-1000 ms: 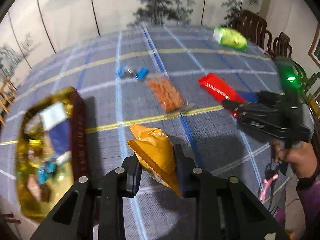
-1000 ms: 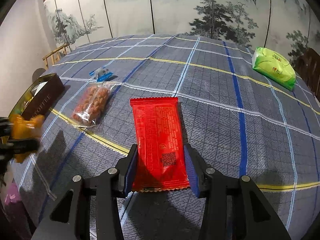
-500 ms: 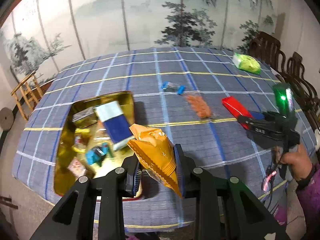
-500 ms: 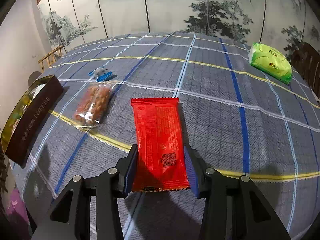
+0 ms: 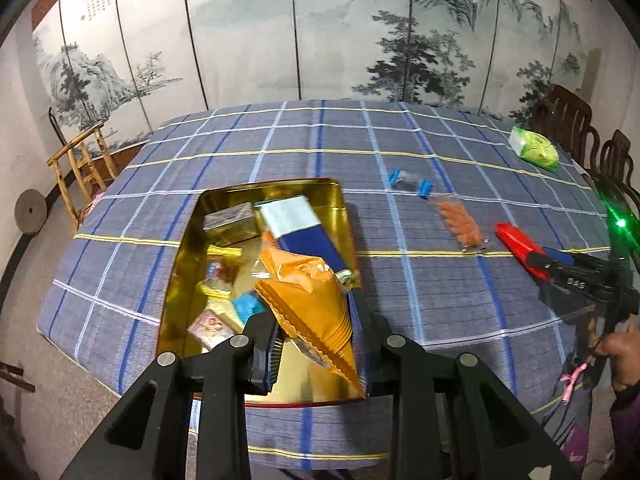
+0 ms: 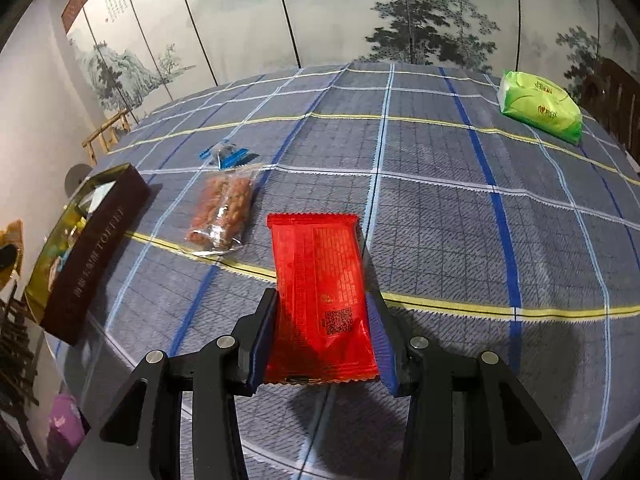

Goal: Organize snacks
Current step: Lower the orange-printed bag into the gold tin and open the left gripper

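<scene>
My left gripper (image 5: 316, 336) is shut on an orange snack packet (image 5: 312, 304) and holds it high above the open gold tin (image 5: 182, 248), which holds several snacks. My right gripper (image 6: 324, 340) is shut on a red snack packet (image 6: 320, 288), lifted a little off the tablecloth; it also shows in the left wrist view (image 5: 520, 246). A clear bag of peanuts (image 6: 222, 210) and a small blue-ended packet (image 6: 226, 154) lie between the tin (image 6: 92, 240) and the red packet.
A green tissue pack (image 6: 538, 106) lies at the far right of the checked blue tablecloth (image 6: 440, 200). Dark wooden chairs (image 5: 572, 120) stand at the right edge, a bamboo chair (image 5: 80, 168) at the left. A painted screen stands behind.
My left gripper has risen and swung left with the orange packet, now over the tin. My right gripper has lifted the red packet slightly and tilted it.
</scene>
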A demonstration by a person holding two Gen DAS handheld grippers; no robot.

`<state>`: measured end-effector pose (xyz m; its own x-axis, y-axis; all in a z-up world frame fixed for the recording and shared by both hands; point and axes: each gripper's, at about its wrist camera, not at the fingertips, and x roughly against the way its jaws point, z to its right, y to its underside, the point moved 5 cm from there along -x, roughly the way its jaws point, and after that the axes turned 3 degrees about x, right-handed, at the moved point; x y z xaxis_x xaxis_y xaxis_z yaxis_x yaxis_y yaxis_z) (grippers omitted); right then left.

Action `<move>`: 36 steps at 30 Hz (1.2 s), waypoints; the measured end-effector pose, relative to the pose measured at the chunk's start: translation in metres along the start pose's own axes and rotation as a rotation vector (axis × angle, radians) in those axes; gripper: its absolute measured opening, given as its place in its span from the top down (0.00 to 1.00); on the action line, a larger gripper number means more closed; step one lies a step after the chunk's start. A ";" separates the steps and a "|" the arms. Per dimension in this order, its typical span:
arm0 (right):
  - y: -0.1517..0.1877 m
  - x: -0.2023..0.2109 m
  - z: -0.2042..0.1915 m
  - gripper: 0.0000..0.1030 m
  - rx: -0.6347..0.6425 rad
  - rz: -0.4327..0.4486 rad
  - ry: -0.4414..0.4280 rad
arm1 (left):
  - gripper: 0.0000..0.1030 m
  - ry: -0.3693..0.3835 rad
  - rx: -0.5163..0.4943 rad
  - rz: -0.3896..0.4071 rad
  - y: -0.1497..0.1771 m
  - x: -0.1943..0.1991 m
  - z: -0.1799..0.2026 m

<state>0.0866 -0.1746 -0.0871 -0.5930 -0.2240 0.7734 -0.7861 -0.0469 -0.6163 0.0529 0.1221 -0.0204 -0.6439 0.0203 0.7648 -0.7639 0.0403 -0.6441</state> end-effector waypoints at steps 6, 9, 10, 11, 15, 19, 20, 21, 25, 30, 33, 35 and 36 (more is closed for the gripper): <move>0.001 0.003 -0.002 0.57 -0.028 0.002 -0.014 | 0.74 -0.026 0.029 -0.031 0.007 -0.016 -0.018; 0.003 0.004 -0.005 0.57 -0.030 0.000 -0.020 | 0.74 -0.038 0.038 -0.046 0.010 -0.025 -0.024; 0.004 0.004 -0.006 0.57 -0.030 0.000 -0.022 | 0.74 -0.046 0.042 -0.052 0.011 -0.028 -0.027; 0.005 0.004 -0.008 0.57 -0.029 -0.001 -0.022 | 0.74 -0.047 0.045 -0.055 0.012 -0.030 -0.028; 0.007 0.005 -0.011 0.57 -0.025 -0.004 -0.026 | 0.74 -0.052 0.057 -0.077 0.016 -0.039 -0.033; 0.010 0.003 -0.012 0.57 -0.016 -0.017 -0.021 | 0.74 -0.051 0.056 -0.085 0.018 -0.043 -0.033; 0.011 0.002 -0.012 0.57 -0.014 -0.020 -0.020 | 0.74 -0.049 0.057 -0.086 0.018 -0.043 -0.033; 0.012 0.001 -0.012 0.57 -0.010 -0.023 -0.019 | 0.74 -0.047 0.057 -0.089 0.019 -0.044 -0.032; 0.010 -0.003 -0.016 0.54 0.013 -0.049 -0.002 | 0.74 -0.044 0.057 -0.091 0.020 -0.044 -0.031; 0.000 -0.016 -0.019 0.44 0.041 -0.070 0.034 | 0.73 -0.046 0.056 -0.091 0.019 -0.044 -0.031; -0.005 -0.026 -0.029 0.45 0.132 -0.090 0.095 | 0.73 -0.043 0.058 -0.090 0.019 -0.044 -0.031; -0.007 -0.028 -0.034 0.56 0.173 -0.101 0.107 | 0.73 -0.025 0.064 -0.090 0.019 -0.044 -0.033; -0.007 -0.027 -0.035 0.57 0.177 -0.104 0.099 | 0.73 -0.011 0.070 -0.096 0.019 -0.044 -0.034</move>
<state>0.1022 -0.1341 -0.0984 -0.5315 -0.1124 0.8396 -0.8062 -0.2371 -0.5421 0.0682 0.1556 -0.0662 -0.5678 0.0085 0.8231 -0.8230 -0.0283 -0.5674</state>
